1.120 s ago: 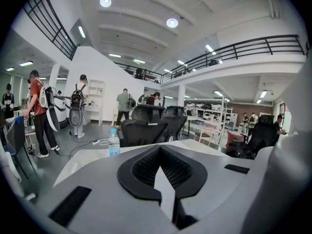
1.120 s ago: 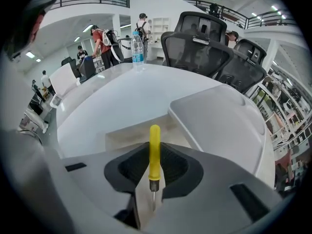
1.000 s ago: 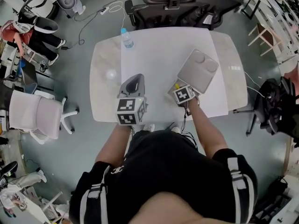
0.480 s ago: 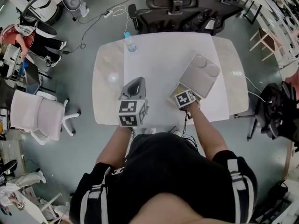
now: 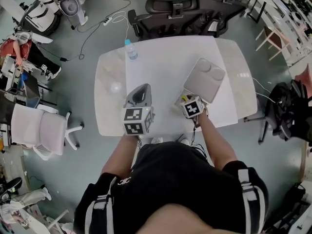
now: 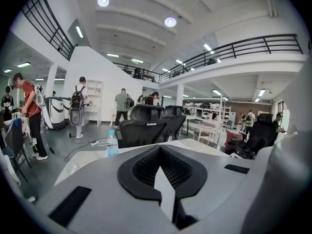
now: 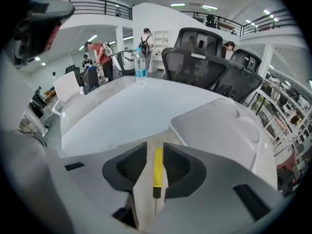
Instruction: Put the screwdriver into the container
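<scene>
The yellow-handled screwdriver (image 7: 158,167) lies on the white table between the jaws of my right gripper (image 7: 155,152), handle pointing away, thin shaft toward me. The jaws are opening and the pads stand just off the handle. In the head view the right gripper (image 5: 185,101) sits at the near left corner of the grey tray-like container (image 5: 204,79), with the screwdriver's yellow tip (image 5: 184,99) showing. The container (image 7: 219,126) lies ahead and to the right, with nothing seen in it. My left gripper (image 5: 139,94) hovers over the table's near left part, its jaws together (image 6: 158,150) on nothing.
A water bottle (image 5: 130,50) stands at the table's far left edge. Black office chairs (image 5: 180,9) line the far side, and a white chair (image 5: 44,126) stands left of the table. People stand in the room behind (image 6: 27,111).
The right gripper stays at the container's near corner with the screwdriver's yellow tip beside it. The left gripper holds its place. Only the head view has shifted slightly.
</scene>
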`<state>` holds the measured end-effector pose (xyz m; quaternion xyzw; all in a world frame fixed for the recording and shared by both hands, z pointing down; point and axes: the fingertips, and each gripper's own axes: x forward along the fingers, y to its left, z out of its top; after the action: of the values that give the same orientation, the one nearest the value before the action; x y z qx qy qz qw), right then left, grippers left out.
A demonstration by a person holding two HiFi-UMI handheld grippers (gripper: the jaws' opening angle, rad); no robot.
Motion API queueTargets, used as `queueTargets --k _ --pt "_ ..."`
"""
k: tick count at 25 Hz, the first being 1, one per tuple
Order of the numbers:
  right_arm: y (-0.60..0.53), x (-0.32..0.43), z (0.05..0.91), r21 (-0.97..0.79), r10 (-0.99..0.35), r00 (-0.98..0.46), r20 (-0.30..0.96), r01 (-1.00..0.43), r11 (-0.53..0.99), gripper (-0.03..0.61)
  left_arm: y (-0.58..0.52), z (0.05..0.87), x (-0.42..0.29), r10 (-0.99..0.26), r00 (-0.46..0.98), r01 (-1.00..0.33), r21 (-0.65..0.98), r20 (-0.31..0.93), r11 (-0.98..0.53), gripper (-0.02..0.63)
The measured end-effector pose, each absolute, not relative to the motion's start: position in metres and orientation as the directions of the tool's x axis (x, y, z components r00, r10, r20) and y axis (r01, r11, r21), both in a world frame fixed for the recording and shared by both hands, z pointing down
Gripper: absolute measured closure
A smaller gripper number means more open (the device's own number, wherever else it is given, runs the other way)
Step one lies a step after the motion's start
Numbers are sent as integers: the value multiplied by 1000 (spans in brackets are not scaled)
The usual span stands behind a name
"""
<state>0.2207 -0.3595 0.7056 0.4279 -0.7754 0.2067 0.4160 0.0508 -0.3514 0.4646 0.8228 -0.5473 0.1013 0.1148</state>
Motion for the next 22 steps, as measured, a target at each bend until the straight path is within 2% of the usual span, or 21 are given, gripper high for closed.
queueTargets --k 3,6,9,13,19,22 --pt "-369 221 652 72 -636 -308 708 -863 499 535 -354 464 59 -869 401 -915 81 289 -395 601" --pt "-376 229 595 98 -778 -300 553 -903 418 560 -356 463 67 -860 423 -905 83 285 -417 601" --pt "-375 240 543 91 -865 -295 406 -929 359 565 -357 462 77 -851 444 -895 89 281 -437 601" --pt "-365 255 481 76 -930 -286 232 -948 310 566 -359 459 89 -841 472 -881 98 265 -464 601" --pt "-343 293 403 65 -984 -177 -36 -982 175 566 -369 454 107 -825 507 -860 93 250 -501 601" --pt "-331 312 392 79 -991 -106 -81 -992 100 566 -370 451 116 -819 523 -851 87 237 -518 601"
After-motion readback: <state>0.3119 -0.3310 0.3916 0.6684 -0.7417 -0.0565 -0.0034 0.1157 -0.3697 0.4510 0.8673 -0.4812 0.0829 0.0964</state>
